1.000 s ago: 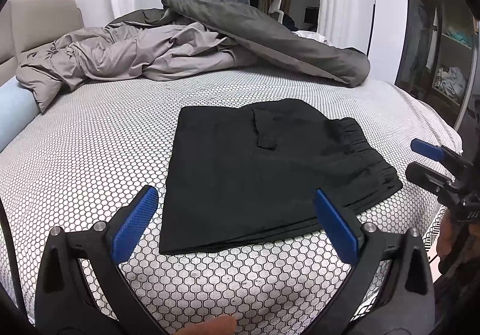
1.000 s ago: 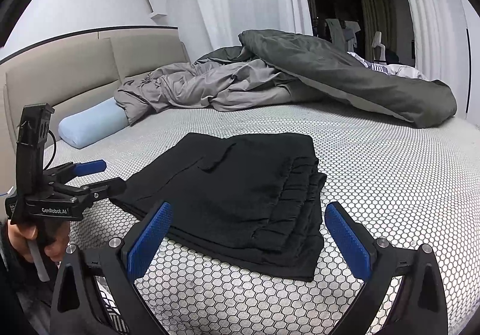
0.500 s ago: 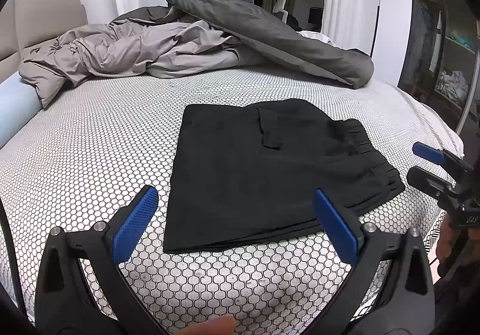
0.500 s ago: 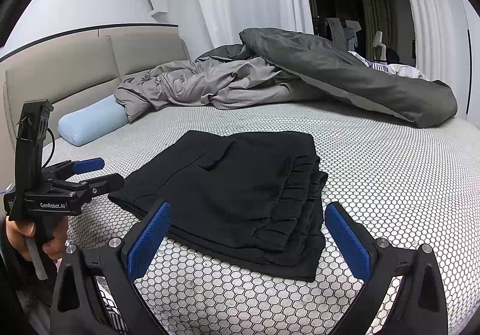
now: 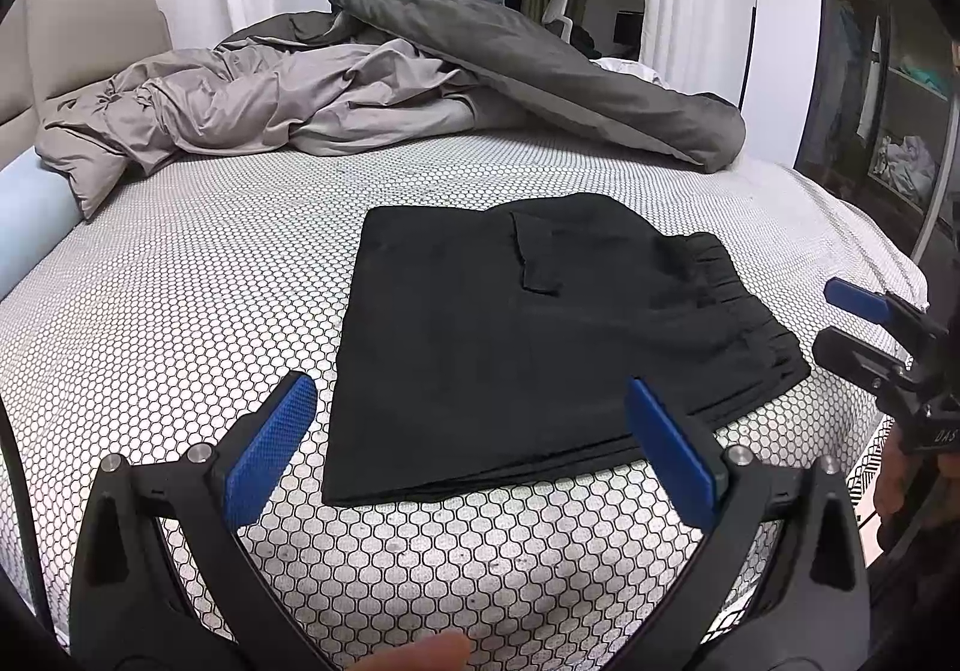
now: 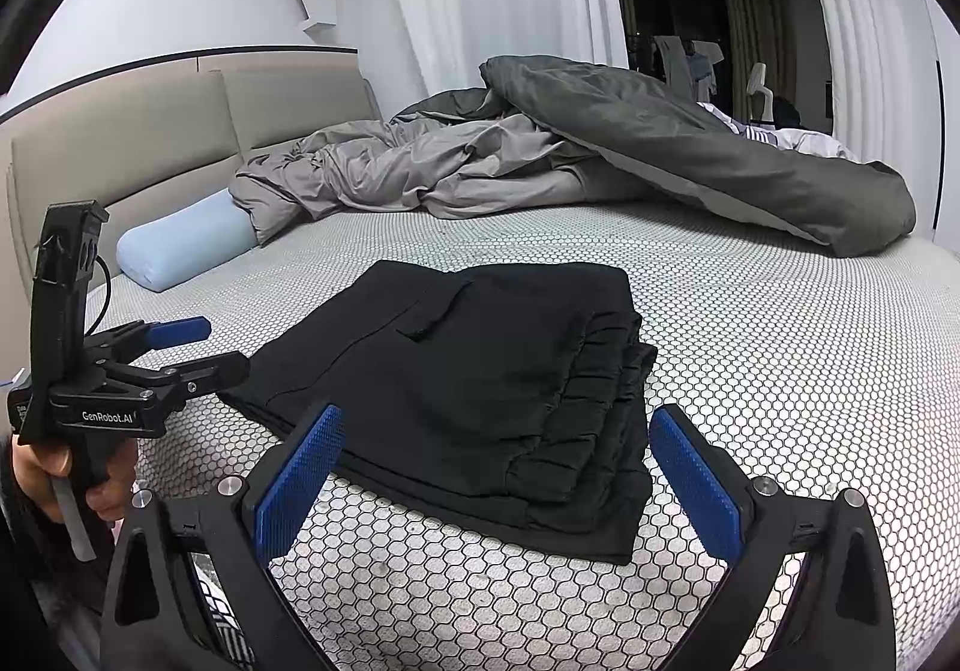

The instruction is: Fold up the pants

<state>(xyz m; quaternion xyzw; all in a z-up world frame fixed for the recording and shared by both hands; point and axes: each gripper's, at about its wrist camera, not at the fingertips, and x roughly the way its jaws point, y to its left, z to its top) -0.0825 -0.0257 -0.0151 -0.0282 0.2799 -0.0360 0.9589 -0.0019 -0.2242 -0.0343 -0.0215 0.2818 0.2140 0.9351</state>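
Your folded black fabric pants [image 5: 528, 335] lie as a compact stacked rectangle on the bed with the white honeycomb-patterned sheet [image 5: 180, 299], and to my eye the fold looks finished, so the main risk now is undoing it. If you bring either tool forward low, a blue pad could catch the loose layered edges nearest you and drag the top layer askew; the gathered elastic waistband [image 6: 600, 407] is bulky and looks likely to spring open if nudged. The left tool [image 5: 474, 446] hovers with its two fingers spread wide and nothing between them; the pants sit just ahead of it, their near edge close beyond the fingertips and running past the right finger. The right tool [image 6: 498, 476] is likewise spread and empty, with the waistband end of the stack directly ahead between its fingers and close to the tips. Neither tool touches the cloth. Well beyond both tools lies a rumpled grey duvet [image 5: 420, 83], and a pale blue bolster pillow [image 6: 180, 245] rests far to the left by the headboard.
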